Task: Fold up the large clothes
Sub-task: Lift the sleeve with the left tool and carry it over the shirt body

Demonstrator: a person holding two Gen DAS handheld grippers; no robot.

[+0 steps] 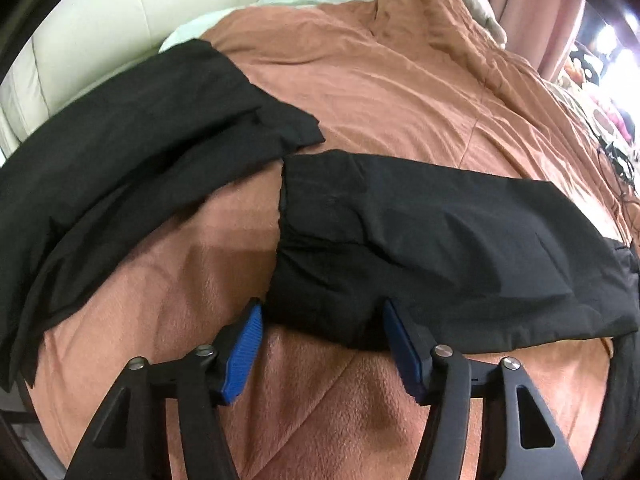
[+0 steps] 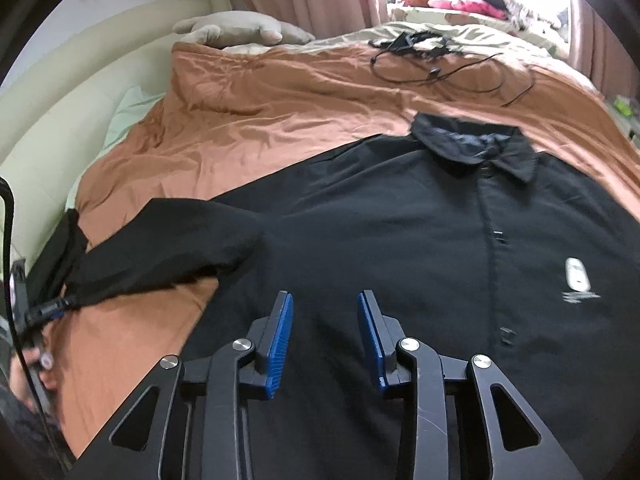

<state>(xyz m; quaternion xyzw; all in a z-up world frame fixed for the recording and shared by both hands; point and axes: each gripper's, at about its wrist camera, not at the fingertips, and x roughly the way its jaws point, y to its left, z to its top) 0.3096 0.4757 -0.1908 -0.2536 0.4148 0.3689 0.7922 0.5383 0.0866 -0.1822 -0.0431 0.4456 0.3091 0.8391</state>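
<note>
The black shirt (image 2: pixel 400 240) lies flat on the orange blanket (image 2: pixel 280 112), filling the centre of the frame. Left gripper (image 1: pixel 322 320) is half open around the sleeve cuff (image 1: pixel 320 280); right gripper (image 2: pixel 325 312) is part open over the body, holding nothing. Pinch the cuff edge fully before lifting.

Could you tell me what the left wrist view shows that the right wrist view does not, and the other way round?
Only the left wrist view shows the sleeve cuff lying between the open left tongs, and dark trousers to its left. Only the right wrist view shows the jacket collar, its white chest logo, a tangle of black cable and the open right tongs above the jacket body. Both show the black jacket spread on the orange duvet and the cream headboard.
</note>
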